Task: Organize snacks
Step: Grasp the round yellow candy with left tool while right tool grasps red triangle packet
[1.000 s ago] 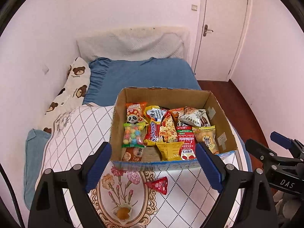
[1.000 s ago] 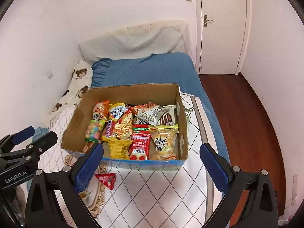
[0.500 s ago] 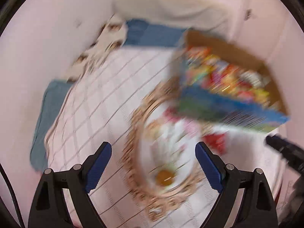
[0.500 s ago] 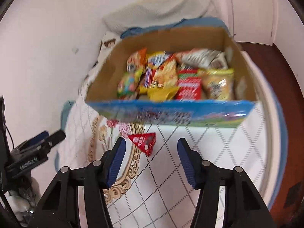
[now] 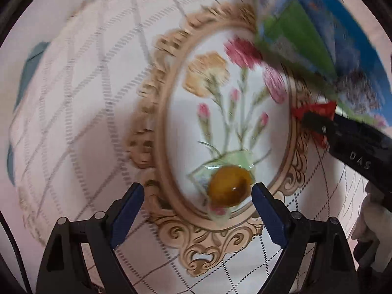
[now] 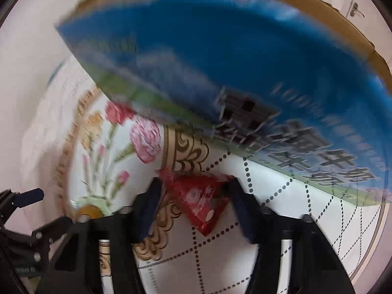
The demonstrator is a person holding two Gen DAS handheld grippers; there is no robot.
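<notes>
Dropped from box-top level to the quilt. Carton at twelve o'clock. Right gripper narrow, closing around red triangular packet, contact uncertain. Left gripper wide, closing; amber jelly cup between jaws, untouched. Both strays unboxed.

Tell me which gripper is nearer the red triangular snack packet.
Right. The right gripper straddles the red packet, jaws closing. The left gripper is off beside it, around the amber wrapped sweet.
</notes>
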